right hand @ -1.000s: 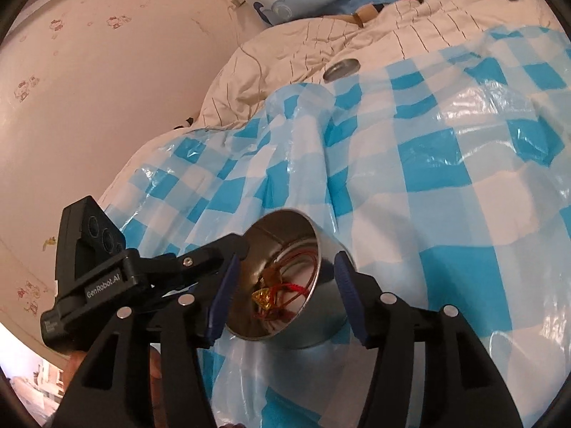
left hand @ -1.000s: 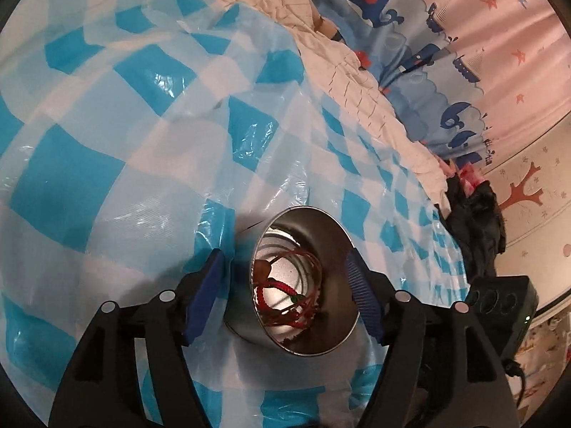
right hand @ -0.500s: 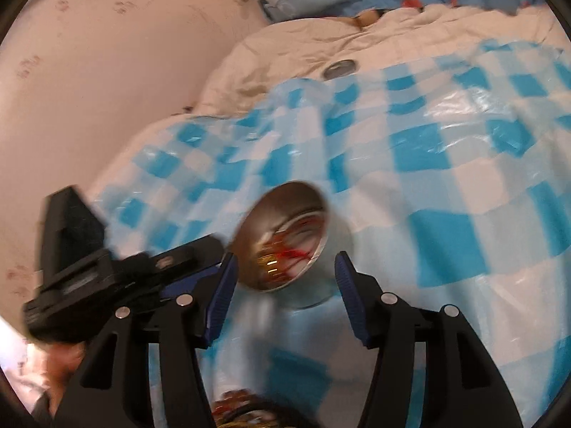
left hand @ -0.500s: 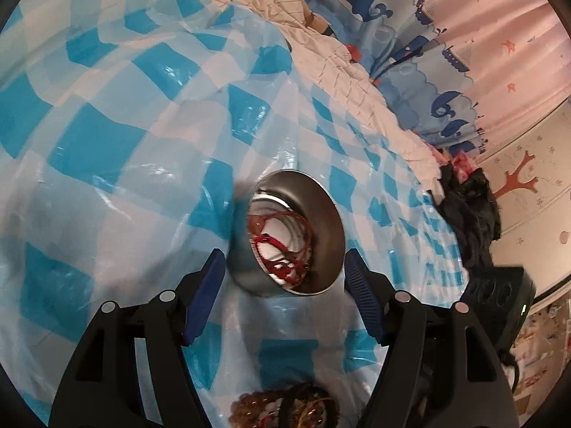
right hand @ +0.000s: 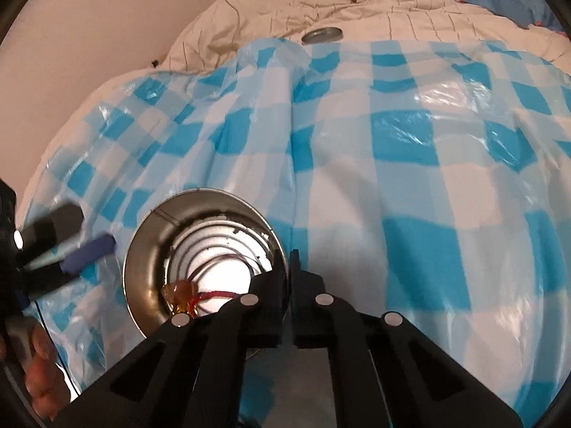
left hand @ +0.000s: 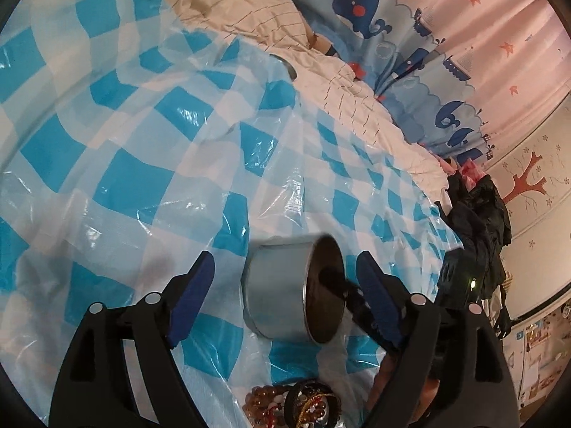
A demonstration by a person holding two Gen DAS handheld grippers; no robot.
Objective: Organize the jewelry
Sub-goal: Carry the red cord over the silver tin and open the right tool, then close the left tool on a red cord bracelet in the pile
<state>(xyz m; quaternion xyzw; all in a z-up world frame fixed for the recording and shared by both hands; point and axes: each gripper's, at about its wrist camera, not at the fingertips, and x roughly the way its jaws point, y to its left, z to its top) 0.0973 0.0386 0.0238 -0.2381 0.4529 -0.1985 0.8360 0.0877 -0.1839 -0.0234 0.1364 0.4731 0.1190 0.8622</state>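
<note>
Metal tin (left hand: 282,292) lying tipped on the blue-and-white checked plastic sheet (left hand: 142,164), long axis roughly level, open mouth facing right in the left wrist view, straight at the lens in the right wrist view. Red cord jewelry (right hand: 214,294) with an amber piece visible inside at the bottom. Right gripper (right hand: 285,267) clamped tight on the tin's rim, one finger inside the mouth, one outside the wall. Left gripper (left hand: 285,285) jaws opening, tin between the pads but not touched; gaps on both sides. Beaded bracelets (left hand: 292,404) heaped at the lower edge, near side of the tin. Round metal lid (right hand: 322,35) far off on the cream quilt (left hand: 339,82). Whale-print curtain (left hand: 392,46) behind, wall with tree decal (left hand: 528,185) at right, dark clothes (left hand: 478,214) piled at the bed edge.
</note>
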